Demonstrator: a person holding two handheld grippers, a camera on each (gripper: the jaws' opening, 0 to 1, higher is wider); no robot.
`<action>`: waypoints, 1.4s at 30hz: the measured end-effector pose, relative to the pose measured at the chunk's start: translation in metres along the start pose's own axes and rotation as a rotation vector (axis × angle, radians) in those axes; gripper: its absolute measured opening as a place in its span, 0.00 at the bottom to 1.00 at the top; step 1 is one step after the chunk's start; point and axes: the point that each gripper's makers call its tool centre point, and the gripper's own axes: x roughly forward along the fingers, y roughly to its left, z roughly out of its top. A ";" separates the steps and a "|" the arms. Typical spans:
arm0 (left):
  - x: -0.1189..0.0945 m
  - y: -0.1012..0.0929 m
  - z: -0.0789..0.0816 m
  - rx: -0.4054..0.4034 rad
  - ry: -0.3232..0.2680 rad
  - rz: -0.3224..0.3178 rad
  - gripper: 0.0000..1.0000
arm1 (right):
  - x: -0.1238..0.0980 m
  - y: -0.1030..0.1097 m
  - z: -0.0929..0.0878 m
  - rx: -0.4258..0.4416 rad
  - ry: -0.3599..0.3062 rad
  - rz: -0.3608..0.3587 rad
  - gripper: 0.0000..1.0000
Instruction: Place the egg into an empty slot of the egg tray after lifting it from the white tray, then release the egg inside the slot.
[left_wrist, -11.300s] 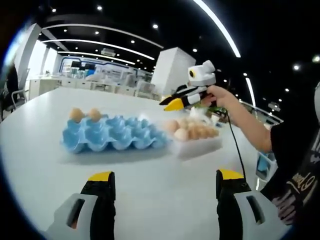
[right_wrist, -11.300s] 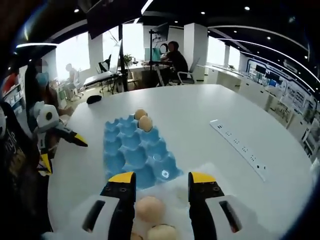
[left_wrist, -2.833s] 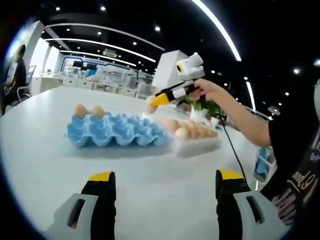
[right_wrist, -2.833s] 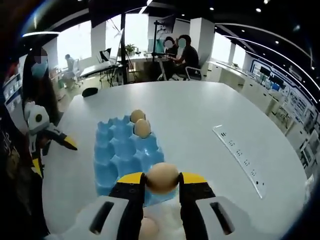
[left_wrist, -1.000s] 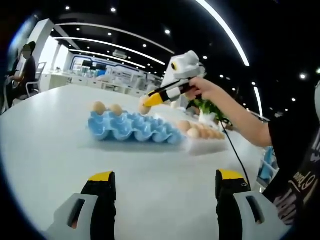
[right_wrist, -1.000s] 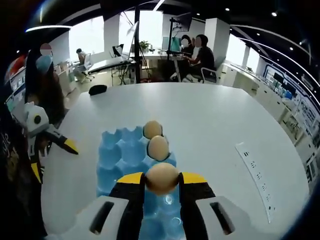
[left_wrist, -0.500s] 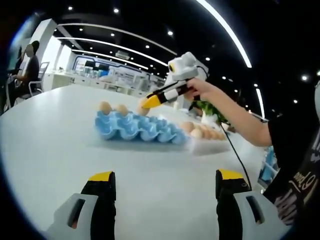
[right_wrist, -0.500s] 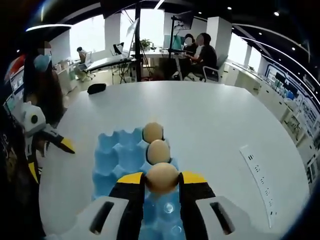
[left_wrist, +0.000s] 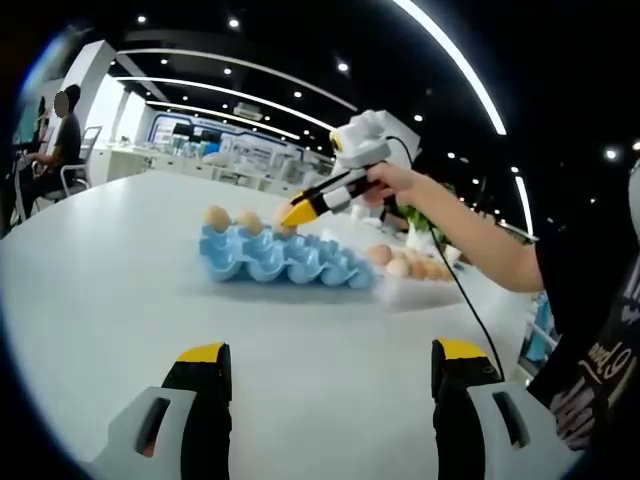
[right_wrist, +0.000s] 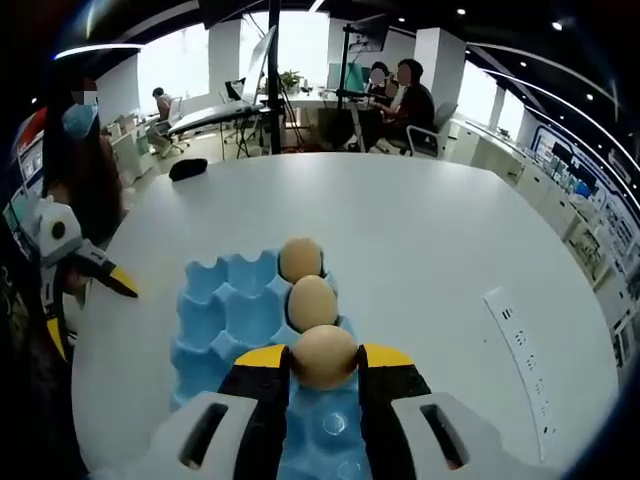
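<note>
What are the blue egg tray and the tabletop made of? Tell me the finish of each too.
The blue egg tray looks like thin moulded plastic: its colour is even, its cups are smooth, and small glossy highlights sit in them near the right hand-held gripper. It could be coated pulp. The tabletop looks like white laminate or painted board, smooth and satin, with soft reflections.

eggs in my blue egg tray (right_wrist: 225, 310): two, egg (right_wrist: 300, 258) and egg (right_wrist: 311, 300)
eggs between my right jaws: one (right_wrist: 324, 356)
eggs in the white tray (left_wrist: 425, 285): several, too blurred for me to count
egg trays: one
white trays: one
my grippers: two
</note>
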 end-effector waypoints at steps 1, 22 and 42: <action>0.000 0.000 0.000 0.001 0.000 0.001 0.84 | 0.001 0.000 0.000 0.001 0.001 0.002 0.28; 0.000 -0.004 0.004 0.023 0.016 0.016 0.84 | 0.010 -0.003 -0.010 0.044 -0.018 0.032 0.29; 0.021 -0.033 0.005 0.060 0.042 -0.037 0.84 | -0.033 -0.004 -0.012 0.021 -0.099 0.022 0.34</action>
